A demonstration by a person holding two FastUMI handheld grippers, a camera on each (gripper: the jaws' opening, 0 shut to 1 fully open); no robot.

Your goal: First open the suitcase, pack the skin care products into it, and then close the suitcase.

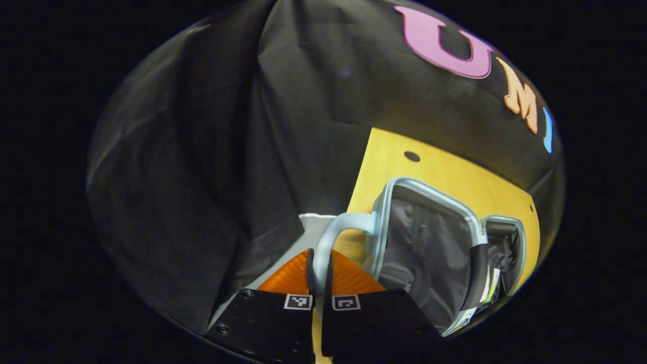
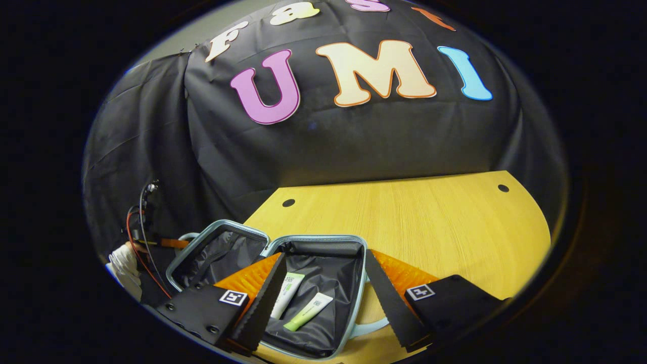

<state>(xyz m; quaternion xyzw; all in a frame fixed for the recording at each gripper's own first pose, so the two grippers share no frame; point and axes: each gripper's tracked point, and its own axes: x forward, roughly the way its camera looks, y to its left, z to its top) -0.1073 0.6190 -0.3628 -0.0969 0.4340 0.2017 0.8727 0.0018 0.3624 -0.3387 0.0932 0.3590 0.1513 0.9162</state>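
I hold left gripper [image 1: 319,283] clamped on suitcase handle [image 1: 331,237]; suitcase [image 2: 283,283] lies open ahead. My right gripper [image 2: 323,303] hangs spread above two skin care tubes [image 2: 298,303] inside. Step: closing. Next: swing lid [image 2: 217,255] over, right gripper clear.

The surface [image 2: 404,217] is a pale yellow wood-grain top with a curved far edge and small dark round holes near its far corners, set against the black cloth wall. On it lies the suitcase [image 2: 323,242], spread open with both light blue-rimmed halves flat and their dark grey lining facing up. It sits toward the near left part of the surface, and the right and far stretches of wood carry nothing else.
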